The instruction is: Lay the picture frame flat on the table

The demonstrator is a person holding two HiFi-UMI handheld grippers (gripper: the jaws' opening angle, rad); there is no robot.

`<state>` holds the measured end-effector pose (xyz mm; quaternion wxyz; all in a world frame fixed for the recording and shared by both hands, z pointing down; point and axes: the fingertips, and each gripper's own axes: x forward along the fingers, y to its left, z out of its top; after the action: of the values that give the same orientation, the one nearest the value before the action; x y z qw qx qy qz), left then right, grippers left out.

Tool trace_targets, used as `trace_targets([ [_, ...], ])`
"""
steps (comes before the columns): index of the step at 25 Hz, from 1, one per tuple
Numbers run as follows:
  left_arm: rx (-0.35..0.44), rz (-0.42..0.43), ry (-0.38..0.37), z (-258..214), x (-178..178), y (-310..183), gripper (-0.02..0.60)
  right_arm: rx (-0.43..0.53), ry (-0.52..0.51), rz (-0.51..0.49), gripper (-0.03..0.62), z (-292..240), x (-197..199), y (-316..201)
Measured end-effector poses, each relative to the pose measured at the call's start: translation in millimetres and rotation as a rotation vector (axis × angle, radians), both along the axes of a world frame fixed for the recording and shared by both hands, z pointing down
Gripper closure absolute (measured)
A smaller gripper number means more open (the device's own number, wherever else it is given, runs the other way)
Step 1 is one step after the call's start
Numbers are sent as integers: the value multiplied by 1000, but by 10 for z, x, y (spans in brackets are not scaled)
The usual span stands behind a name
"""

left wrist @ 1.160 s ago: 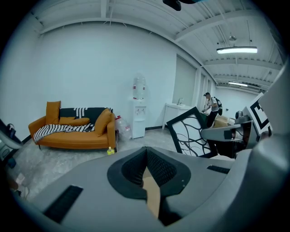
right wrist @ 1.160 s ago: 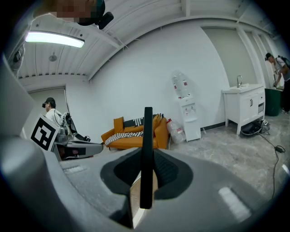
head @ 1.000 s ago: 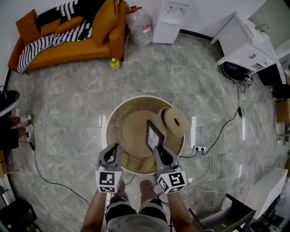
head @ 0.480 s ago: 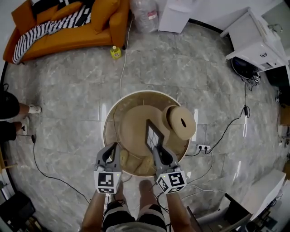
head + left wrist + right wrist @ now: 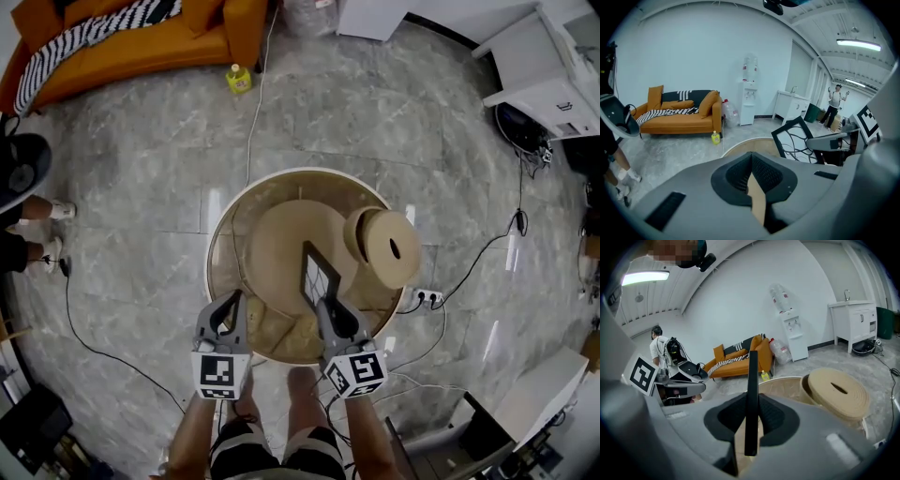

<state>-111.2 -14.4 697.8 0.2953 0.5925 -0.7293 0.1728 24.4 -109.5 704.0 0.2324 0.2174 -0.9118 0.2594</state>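
So the right hand-held gripper (image 5: 329,307) is clamped on the picture frame's (image 5: 317,278) near edge, frame standing on edge straight out from its jaws above the round counter (image 5: 223,228), while the left hand-held gripper (image 5: 229,311) sits closed and empty off beside it.
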Motion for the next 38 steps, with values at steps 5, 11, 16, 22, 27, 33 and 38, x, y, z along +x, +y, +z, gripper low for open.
trace_targets([
  [5,-27,-24,26,330,-19,3,565,-29,17,-7,526,370,-33,23],
  [11,-47,5,28,659,-5,-2,565,-61,37,-9,526,726,-76,24],
  [16,-63,9,41,893,50,-21,565,-96,49,-17,526,995,-71,56],
  [22,-80,11,60,1074,140,-39,565,-153,66,-23,526,1243,-26,97],
  [27,-94,9,72,1173,199,-32,565,-206,50,2,526,1365,29,101],
  [33,-101,15,77,1211,236,-82,565,-252,22,53,520,1449,40,-17],
  [38,-104,16,83,1248,247,-122,565,-253,43,79,511,1591,59,-94],
])
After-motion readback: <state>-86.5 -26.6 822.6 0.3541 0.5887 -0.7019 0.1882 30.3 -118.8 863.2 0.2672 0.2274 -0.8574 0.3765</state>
